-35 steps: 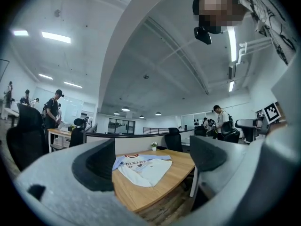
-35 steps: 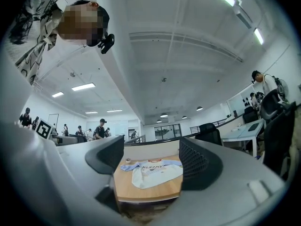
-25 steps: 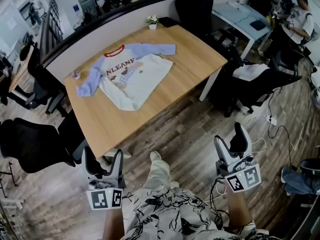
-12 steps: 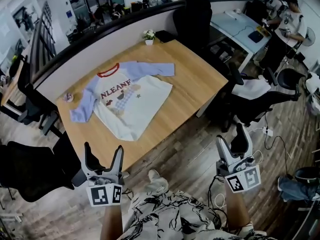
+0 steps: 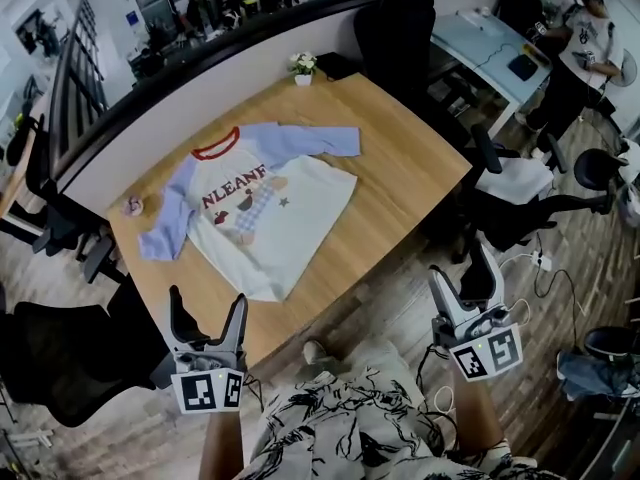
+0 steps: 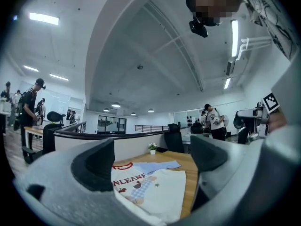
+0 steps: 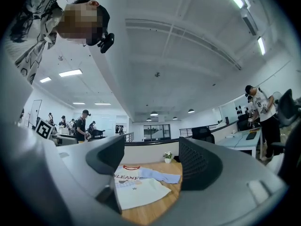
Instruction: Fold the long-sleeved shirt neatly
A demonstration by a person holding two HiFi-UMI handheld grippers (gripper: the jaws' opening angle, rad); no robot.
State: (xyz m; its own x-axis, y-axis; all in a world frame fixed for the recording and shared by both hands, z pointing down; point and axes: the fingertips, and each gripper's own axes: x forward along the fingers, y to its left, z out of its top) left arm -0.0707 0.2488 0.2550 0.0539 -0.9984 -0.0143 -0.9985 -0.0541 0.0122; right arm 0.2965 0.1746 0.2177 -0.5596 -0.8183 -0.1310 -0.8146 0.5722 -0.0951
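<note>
A long-sleeved shirt (image 5: 262, 208) lies flat and spread on the wooden table (image 5: 400, 178), white body, light blue sleeves, red collar, print on the chest. It shows between the jaws in the left gripper view (image 6: 155, 187) and the right gripper view (image 7: 141, 185). My left gripper (image 5: 207, 313) hovers open short of the table's near edge, apart from the shirt. My right gripper (image 5: 462, 276) is open over the floor to the table's right. Nothing is held in either.
A small potted plant (image 5: 303, 66) stands at the table's far edge, a small pink object (image 5: 133, 206) near the left sleeve. Black office chairs (image 5: 520, 203) stand right and left (image 5: 60, 348) of the table. A low partition (image 5: 200, 78) runs behind it. Cables (image 5: 545, 268) lie on the floor.
The view has drawn closer to the table; the shirt sits lower and nearer in frame. Both grippers stay open and keep their places near the bottom of the head view.
</note>
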